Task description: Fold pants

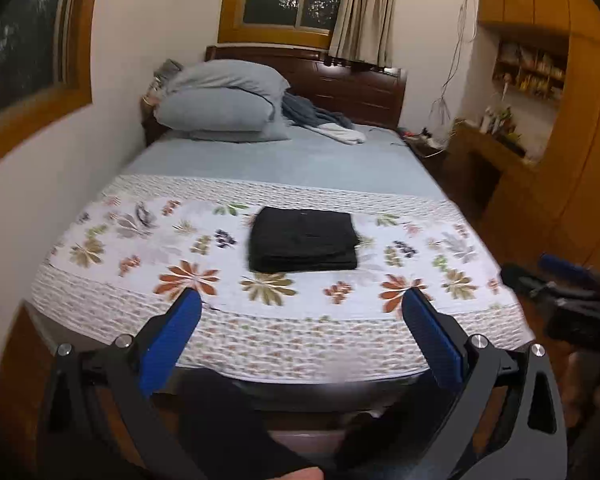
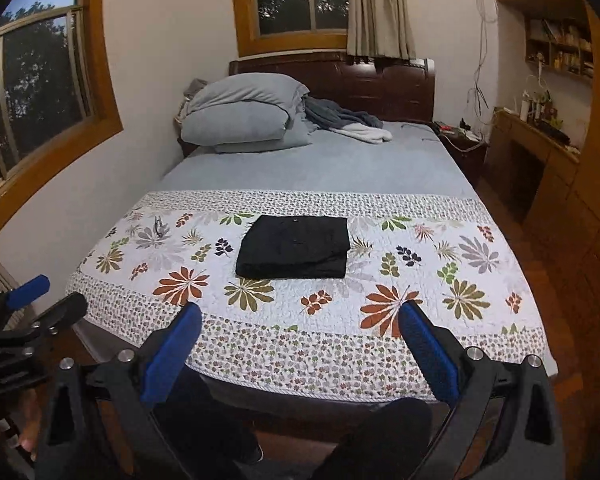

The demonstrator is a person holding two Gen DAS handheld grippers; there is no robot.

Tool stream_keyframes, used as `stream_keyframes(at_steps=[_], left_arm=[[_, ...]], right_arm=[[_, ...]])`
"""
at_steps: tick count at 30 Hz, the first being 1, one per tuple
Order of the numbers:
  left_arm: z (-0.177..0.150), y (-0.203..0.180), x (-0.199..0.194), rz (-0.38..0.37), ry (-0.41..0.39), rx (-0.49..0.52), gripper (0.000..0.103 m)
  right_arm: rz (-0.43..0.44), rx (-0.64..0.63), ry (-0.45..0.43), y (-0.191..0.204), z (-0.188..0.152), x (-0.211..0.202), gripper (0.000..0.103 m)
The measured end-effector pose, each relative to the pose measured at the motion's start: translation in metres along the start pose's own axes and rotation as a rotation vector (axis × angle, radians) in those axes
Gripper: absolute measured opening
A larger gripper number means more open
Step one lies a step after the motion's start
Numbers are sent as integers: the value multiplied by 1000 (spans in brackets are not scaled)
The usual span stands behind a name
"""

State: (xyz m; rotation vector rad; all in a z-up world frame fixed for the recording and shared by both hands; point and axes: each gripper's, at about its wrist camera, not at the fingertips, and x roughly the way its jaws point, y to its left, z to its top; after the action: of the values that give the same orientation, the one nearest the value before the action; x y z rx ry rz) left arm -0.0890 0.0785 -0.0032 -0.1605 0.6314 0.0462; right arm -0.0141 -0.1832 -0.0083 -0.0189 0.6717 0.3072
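while the black pants point(image 1: 303, 240) lie folded into a neat flat stack on the flowered quilt point(image 1: 148, 240) near the foot of the bed point(image 1: 284, 160), both grippers hang back from them, well apart. the left gripper point(image 1: 302, 312) has its blue fingers point(image 1: 172, 344) spread wide with nothing between them. the right gripper point(image 2: 300, 320) is spread just as wide and grips nothing. grey pillows point(image 2: 244, 116) sit stacked by the headboard point(image 2: 380, 84).
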Motion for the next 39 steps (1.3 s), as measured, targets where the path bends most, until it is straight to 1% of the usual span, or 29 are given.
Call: stream_keyframes(at_steps=[2,6,9,11,15,24,31,39], left_arm=[[3,-1,5,16,9,2,100],[6,-10,15,40,31,39,100],[7,-16,25,65,49,52,100],[7,-19,31,68,64,56,100],[7,-17,38,55,83,31,100],[8,-15,49,81,95,27,100],[9,-19,46,119,67,45,100],[12,-17,43,129,43,33,100]], right_arm=[[-12,9,0,-4,-1,4,99],[-40,12,1,-8,0,12,99],[-38,13,5,-9,0,15,99],[-39,11,6,-9,2,18,99],[-47,-2,6,-7,4,21,99],[-33,-6,16,-2,7,28,99],[-23,-8,30,-1,6,35,99],[-19,-7,33,0,8,37,99]])
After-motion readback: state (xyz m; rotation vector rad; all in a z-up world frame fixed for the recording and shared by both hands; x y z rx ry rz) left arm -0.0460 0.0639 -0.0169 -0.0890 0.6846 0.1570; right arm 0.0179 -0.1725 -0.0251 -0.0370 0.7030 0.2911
